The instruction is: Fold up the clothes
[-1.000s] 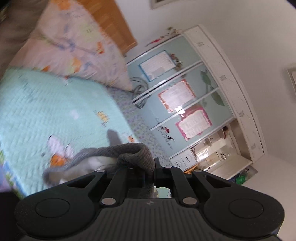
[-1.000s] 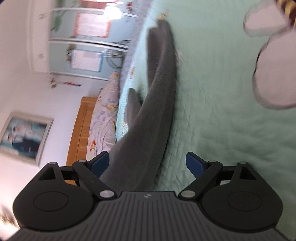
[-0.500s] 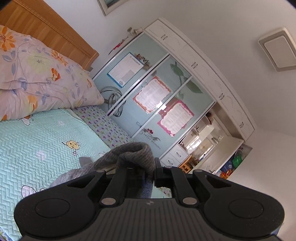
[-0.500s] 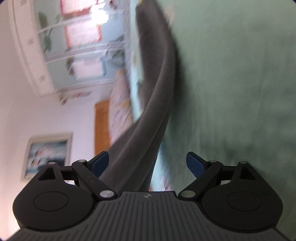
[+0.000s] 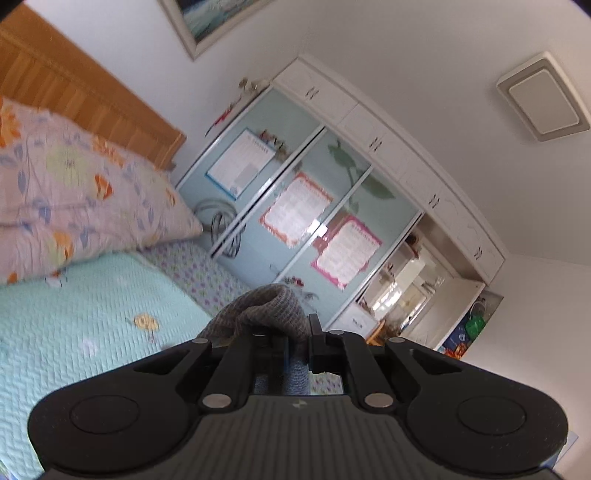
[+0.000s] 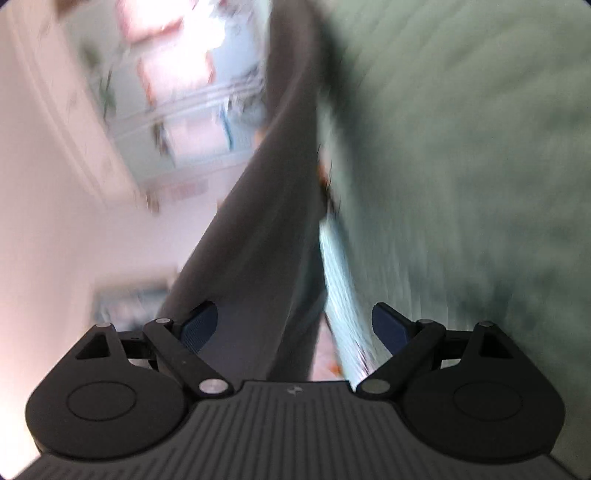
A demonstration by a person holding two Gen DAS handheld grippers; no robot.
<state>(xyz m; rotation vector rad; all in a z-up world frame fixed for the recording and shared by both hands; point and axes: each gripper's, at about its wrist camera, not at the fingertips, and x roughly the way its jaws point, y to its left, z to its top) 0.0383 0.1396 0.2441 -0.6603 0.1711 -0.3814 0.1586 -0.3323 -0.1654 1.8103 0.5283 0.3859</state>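
Note:
In the left wrist view my left gripper (image 5: 297,347) is shut on a bunched edge of a grey knit garment (image 5: 266,310) and holds it up above the mint quilted bedspread (image 5: 74,332). In the right wrist view, which is blurred, the same grey garment (image 6: 266,206) stretches away as a long band and passes between my right gripper's (image 6: 295,325) spread blue pads (image 6: 388,326). My right gripper is open. The bedspread (image 6: 461,166) fills the right side of that view.
Floral pillows (image 5: 74,192) lie against a wooden headboard (image 5: 74,96) at the bed's far end. A wardrobe with pale blue sliding doors and posters (image 5: 303,206) stands beyond the bed's side. A framed picture (image 5: 207,18) hangs on the wall.
My left gripper has risen and tilted up with the garment, so more wall and ceiling show. My right gripper has swung quickly, staying open with the grey band between its pads.

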